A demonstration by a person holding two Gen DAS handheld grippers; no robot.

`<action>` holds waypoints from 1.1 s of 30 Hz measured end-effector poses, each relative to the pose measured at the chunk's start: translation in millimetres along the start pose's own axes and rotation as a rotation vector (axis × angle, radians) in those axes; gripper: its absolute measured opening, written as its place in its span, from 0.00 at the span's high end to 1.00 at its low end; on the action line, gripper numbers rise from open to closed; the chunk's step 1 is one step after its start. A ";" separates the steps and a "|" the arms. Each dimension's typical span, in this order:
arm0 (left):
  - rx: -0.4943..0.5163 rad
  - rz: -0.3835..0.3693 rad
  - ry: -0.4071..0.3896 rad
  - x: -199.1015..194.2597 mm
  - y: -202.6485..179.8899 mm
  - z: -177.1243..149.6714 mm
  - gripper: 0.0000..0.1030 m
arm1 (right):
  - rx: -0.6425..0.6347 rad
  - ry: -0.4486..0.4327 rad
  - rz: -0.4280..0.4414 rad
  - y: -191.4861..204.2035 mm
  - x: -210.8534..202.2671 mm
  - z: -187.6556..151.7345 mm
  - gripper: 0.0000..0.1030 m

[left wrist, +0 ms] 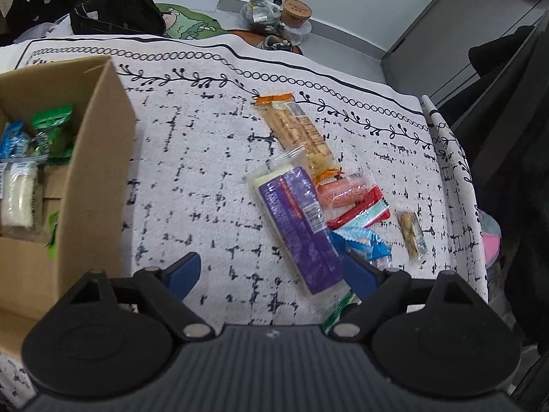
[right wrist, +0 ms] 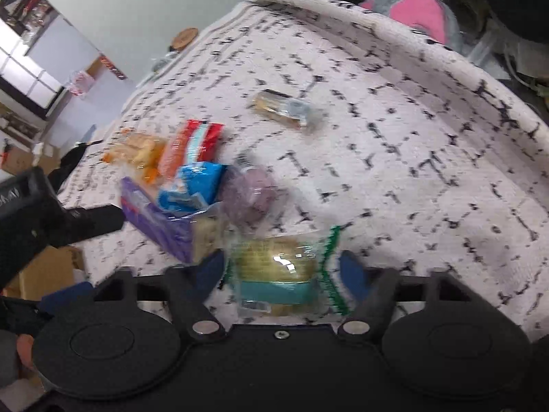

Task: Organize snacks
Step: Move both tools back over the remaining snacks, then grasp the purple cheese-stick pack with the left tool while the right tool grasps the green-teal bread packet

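Observation:
My left gripper (left wrist: pixel 272 274) hangs open over the patterned cloth (left wrist: pixel 206 178). The lower end of a purple packet (left wrist: pixel 298 226) lies just inside its right finger. Beyond it lie a long orange packet (left wrist: pixel 298 130), a pink sausage (left wrist: pixel 343 190), a red packet (left wrist: pixel 360 209), a blue packet (left wrist: pixel 363 243) and a small nut bar (left wrist: pixel 411 233). A cardboard box (left wrist: pixel 103 137) at the left holds several snacks. My right gripper (right wrist: pixel 283 267) is open around a green-edged cake packet (right wrist: pixel 278 271) that lies on the cloth. Its pads sit close to the wrapper's edges. The right wrist view is blurred.
Black clothing (left wrist: pixel 113 13) and a lidded cup (left wrist: pixel 296 10) lie beyond the cloth's far edge. A pink and grey plush (right wrist: pixel 418 13) sits past the cloth's right edge. A lilac snack (right wrist: pixel 250 192) and the small bar (right wrist: pixel 284 108) lie apart from the pile.

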State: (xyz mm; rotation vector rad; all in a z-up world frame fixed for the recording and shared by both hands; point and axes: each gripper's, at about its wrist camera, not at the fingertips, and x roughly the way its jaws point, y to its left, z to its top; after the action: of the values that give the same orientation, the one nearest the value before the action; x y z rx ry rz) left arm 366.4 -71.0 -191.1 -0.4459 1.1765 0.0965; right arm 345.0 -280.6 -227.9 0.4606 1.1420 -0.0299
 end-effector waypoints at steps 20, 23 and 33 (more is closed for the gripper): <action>-0.023 0.022 0.040 48.8 -25.5 23.1 0.17 | 0.082 0.041 0.051 -39.7 -23.0 14.0 0.55; -0.003 0.034 0.039 52.5 -32.9 24.6 0.17 | 0.091 0.040 0.054 -40.5 -21.7 14.1 0.55; -0.039 0.147 0.040 62.1 -14.0 24.0 0.32 | 0.086 0.046 0.053 -38.8 -22.0 10.7 0.54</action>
State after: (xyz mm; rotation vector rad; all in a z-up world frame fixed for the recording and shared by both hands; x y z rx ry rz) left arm 415.8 -84.2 -236.0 -0.3970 1.2475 0.2387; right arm 335.0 -324.3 -218.0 0.5704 1.1762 -0.0230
